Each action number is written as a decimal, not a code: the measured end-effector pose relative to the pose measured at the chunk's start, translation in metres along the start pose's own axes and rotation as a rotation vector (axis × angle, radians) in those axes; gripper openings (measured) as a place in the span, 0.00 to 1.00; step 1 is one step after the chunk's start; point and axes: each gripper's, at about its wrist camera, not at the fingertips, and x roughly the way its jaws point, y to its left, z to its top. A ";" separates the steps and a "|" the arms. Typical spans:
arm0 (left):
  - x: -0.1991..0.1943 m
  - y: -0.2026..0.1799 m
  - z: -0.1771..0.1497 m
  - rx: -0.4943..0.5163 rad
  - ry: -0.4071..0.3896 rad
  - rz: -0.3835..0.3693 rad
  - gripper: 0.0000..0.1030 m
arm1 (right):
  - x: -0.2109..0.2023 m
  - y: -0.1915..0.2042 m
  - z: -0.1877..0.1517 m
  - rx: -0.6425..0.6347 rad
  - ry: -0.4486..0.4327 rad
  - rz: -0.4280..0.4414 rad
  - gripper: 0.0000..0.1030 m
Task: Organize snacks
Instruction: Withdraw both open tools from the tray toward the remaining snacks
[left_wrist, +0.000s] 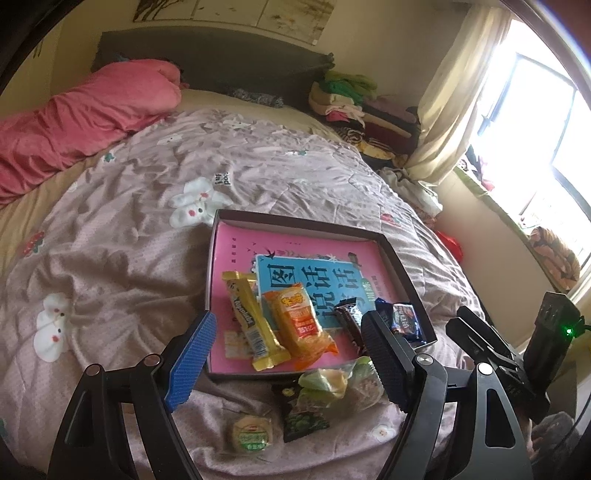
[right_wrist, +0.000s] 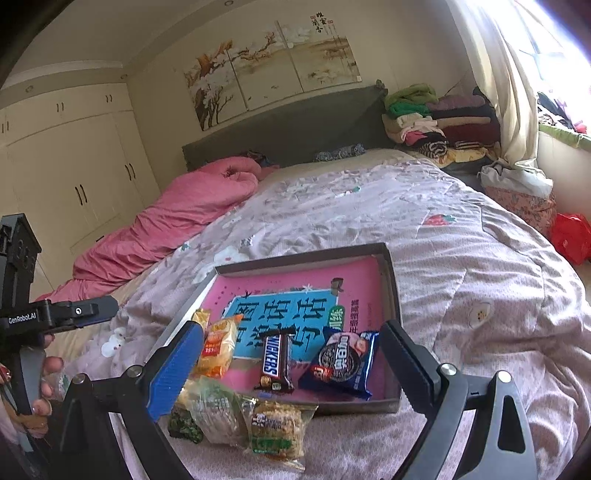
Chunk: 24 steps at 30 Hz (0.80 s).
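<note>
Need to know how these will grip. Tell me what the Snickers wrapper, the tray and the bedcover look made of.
Snickers wrapper: glossy plastic film, probably; it shines and crinkles at the sealed ends.
Tray: likely cardboard; thin, matte brown walls with sharp folded corners.
Bedcover: soft quilted fabric, matte, with wrinkles and stitched puckers.

- I see a bed (right_wrist: 461, 258) under a rumpled pinkish-grey quilt (left_wrist: 147, 236) printed with white animals and strawberries — it carries everything here.
- A shallow dark-rimmed box (right_wrist: 392, 288) sits flat on the quilt near its closer end.
- Just in front of the box, loose on the quilt, lie snack packets: a clear-wrapped rice bar (right_wrist: 277, 428), a small dark green packet (left_wrist: 304, 419) and a round cake (left_wrist: 252, 432).
- A bunched pink blanket (right_wrist: 170, 225) lies along the far left side, toward the headboard (right_wrist: 295, 129).
</note>
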 end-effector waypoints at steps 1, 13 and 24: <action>0.000 0.000 -0.001 0.007 0.002 0.004 0.79 | 0.000 0.001 -0.001 -0.003 0.005 -0.002 0.94; 0.001 0.004 -0.015 0.020 0.032 0.013 0.79 | -0.003 0.004 -0.011 -0.014 0.038 -0.019 0.94; 0.005 0.006 -0.029 0.018 0.079 0.005 0.79 | -0.007 0.004 -0.018 -0.007 0.068 -0.030 0.94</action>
